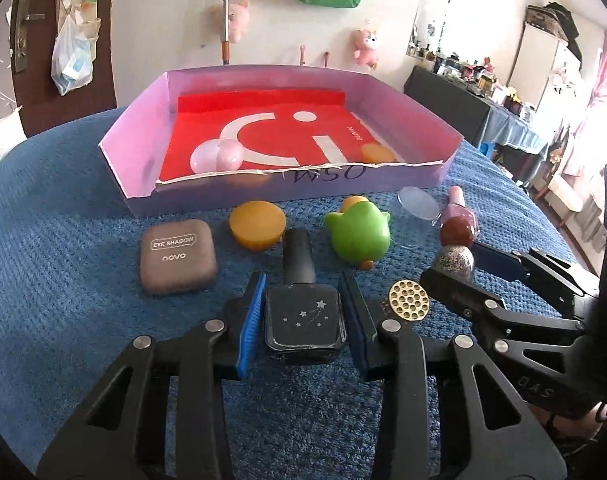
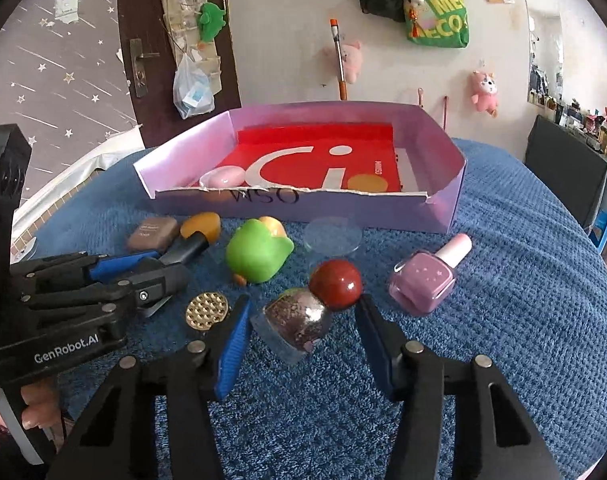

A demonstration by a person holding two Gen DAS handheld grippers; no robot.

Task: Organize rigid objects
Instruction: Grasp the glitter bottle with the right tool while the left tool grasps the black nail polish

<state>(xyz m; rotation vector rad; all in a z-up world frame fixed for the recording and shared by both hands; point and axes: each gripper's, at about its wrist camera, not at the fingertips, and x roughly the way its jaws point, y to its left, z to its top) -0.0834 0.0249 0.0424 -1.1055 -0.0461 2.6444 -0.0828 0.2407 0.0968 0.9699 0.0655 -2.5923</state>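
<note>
A black nail polish bottle [image 1: 303, 320] with star marks lies on the blue cloth. My left gripper [image 1: 303, 276] is shut on its square body, one blue pad on each side. The same gripper [image 2: 159, 264] shows at the left of the right wrist view, the black cap sticking out past it. A glitter bottle [image 2: 299, 316] with a round red cap [image 2: 335, 284] lies tilted between the pads of my right gripper [image 2: 303, 300]. A strip of cloth shows beside the bottle's body, so the jaws stand open around it.
A purple box [image 1: 135, 148] with a red liner stands behind, holding a pink egg [image 1: 219, 156] and an orange piece [image 1: 377, 154]. In front lie an eye shadow case [image 1: 178, 256], orange disc [image 1: 257, 224], green toy [image 1: 359, 236], clear lid [image 1: 419, 200], gold perforated disc [image 1: 409, 300] and pink nail polish [image 2: 423, 280].
</note>
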